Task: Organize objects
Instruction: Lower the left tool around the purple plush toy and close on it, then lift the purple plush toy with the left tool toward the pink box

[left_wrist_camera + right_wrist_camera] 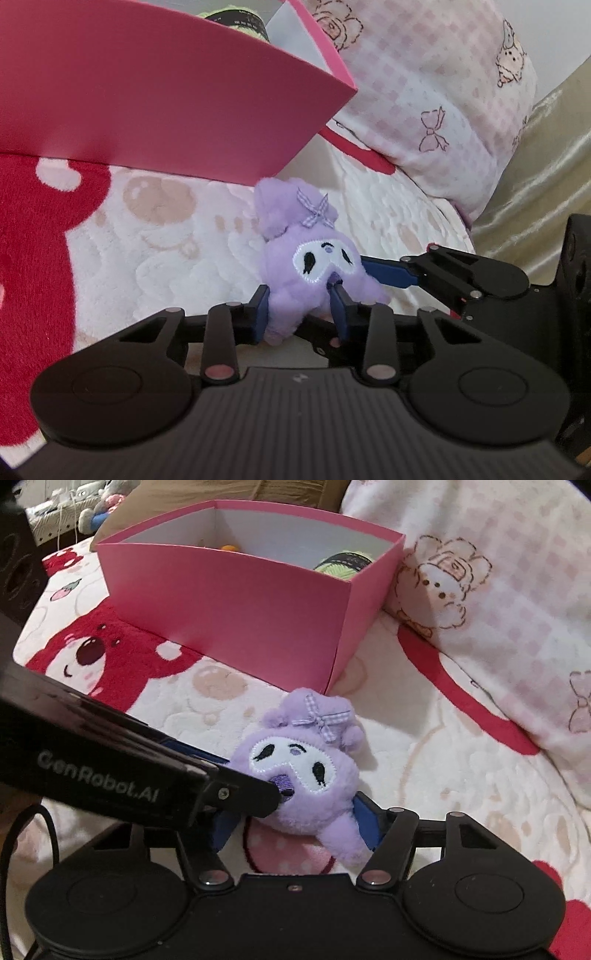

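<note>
a small purple plush toy (314,266) with a white embroidered face and a gingham bow lies on a fleecy blanket (166,251) printed with red bears, just in front of the near corner of a pink cardboard box (155,99).

from the left wrist view, the left tongs (301,308) are clamped on the lower part of the plush: both blue pads (263,308) press into its fur from either side, and the fur bulges around them. the right tongs (388,275) reach in from the right, one blue finger touching the side of the toy's head.

from the right wrist view, the plush (299,775) sits between the blue fingers of the right tongs (295,827), which stand apart around it. the right-hand finger (365,821) lies against a dangling purple limb; whether the other finger touches the toy cannot be told, since the left tongs (273,794) cross in front of it and meet the toy's face.

the box (240,620) is open-topped, with something green and black (345,563) and something orange (229,548) inside. a pale checked pillow (498,590) with cartoon drawings lies to the right of the box.
</note>
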{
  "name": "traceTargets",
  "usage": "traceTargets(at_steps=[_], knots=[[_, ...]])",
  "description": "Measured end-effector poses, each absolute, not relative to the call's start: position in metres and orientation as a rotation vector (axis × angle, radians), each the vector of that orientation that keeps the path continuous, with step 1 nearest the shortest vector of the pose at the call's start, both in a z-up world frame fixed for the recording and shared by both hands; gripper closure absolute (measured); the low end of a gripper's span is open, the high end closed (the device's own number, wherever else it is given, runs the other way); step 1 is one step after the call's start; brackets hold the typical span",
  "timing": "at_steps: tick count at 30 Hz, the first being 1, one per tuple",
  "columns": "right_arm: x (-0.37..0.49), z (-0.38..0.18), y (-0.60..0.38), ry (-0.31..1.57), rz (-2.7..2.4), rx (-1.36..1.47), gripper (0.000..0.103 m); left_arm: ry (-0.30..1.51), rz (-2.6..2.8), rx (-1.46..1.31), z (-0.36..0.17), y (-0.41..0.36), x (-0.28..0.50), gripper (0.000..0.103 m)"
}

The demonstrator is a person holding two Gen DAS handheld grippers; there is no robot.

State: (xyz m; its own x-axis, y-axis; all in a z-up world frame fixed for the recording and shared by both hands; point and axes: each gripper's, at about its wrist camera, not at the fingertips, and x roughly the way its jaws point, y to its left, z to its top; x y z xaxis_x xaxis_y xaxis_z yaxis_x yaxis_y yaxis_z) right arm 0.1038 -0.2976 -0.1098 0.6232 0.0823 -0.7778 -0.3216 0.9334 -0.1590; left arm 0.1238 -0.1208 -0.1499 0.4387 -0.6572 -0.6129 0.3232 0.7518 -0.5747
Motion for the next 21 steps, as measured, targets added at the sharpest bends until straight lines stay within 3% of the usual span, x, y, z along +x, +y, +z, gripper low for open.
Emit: traceTargets(at_steps=[11,21], knots=[[0.104,-0.114,-0.294,0.867,0.248,-0.328,0.035,0.951,-0.606,-0.346,-0.139,-0.122,0.125,0.075],[0.098,-0.104,-0.279,0.869,0.207,-0.192,0.035,1.043,-0.555,-0.307,-0.113,-0.108,0.121,0.075]])
